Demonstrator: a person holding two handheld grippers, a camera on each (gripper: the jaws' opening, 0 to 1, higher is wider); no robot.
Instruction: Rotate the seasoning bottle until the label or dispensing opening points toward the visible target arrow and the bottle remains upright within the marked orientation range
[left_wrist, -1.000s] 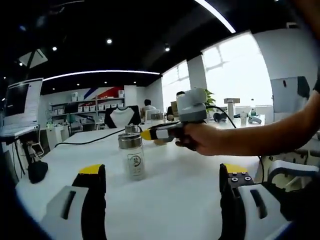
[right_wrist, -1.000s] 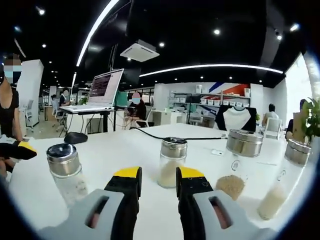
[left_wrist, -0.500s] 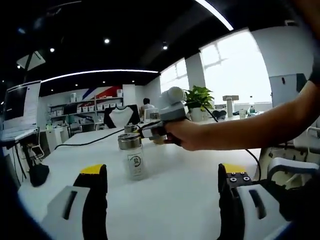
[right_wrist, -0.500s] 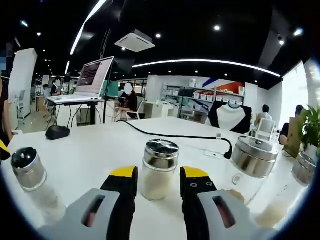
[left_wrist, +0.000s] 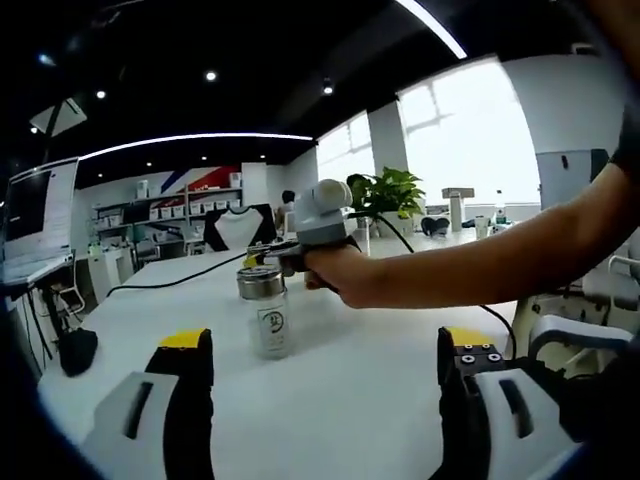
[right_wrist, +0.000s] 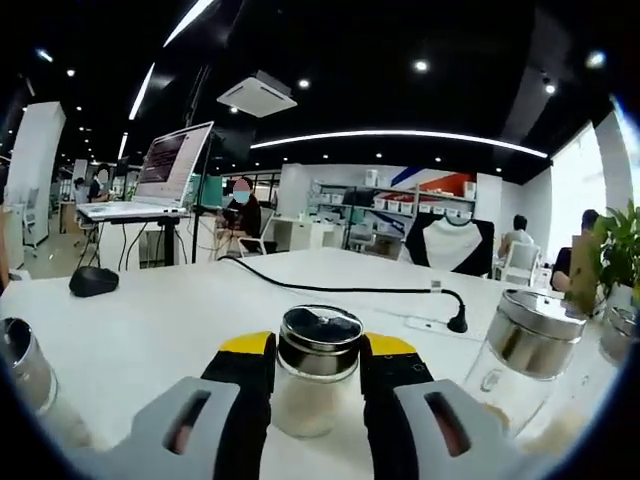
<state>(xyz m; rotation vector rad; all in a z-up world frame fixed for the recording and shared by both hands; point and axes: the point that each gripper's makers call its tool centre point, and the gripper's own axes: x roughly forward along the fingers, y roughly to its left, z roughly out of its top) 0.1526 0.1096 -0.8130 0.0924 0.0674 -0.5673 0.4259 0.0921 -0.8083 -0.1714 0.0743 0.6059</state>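
big open office with dark ceilings and light strips, shelving at the back, a laptop (right_wrist: 165, 170) on a stand, and a long white table (right_wrist: 170, 320) that everything sits on. a black cable (right_wrist: 330, 287) snakes across it and a mouse (right_wrist: 93, 281) sits off to the side.

the seasoning bottle (right_wrist: 318, 365) in play is the one with the metal shaker cap, standing upright on the table, long axis vertical, pale powder in the lower half. in the right gripper view it sits right between the yellow-tipped jaws of the right gripper (right_wrist: 317, 348), which are narrowed to about its width. can't tell if the pads are actually pressing the glass or just flanking it, so i'd call this the grasp step, rotation not begun as far as i can judge.

the left gripper (left_wrist: 325, 345) is spread wide with nothing in it, hanging back from a second bottle (left_wrist: 266, 312) whose label faces it. another jar (right_wrist: 520, 355) stands just beside the target on the right.

no arrow or marked range that i can make out, and the target's label isn't readable from here, so which way it points is unclear. next move looks like: close firmly, twist about the vertical axis, keep it from tipping.
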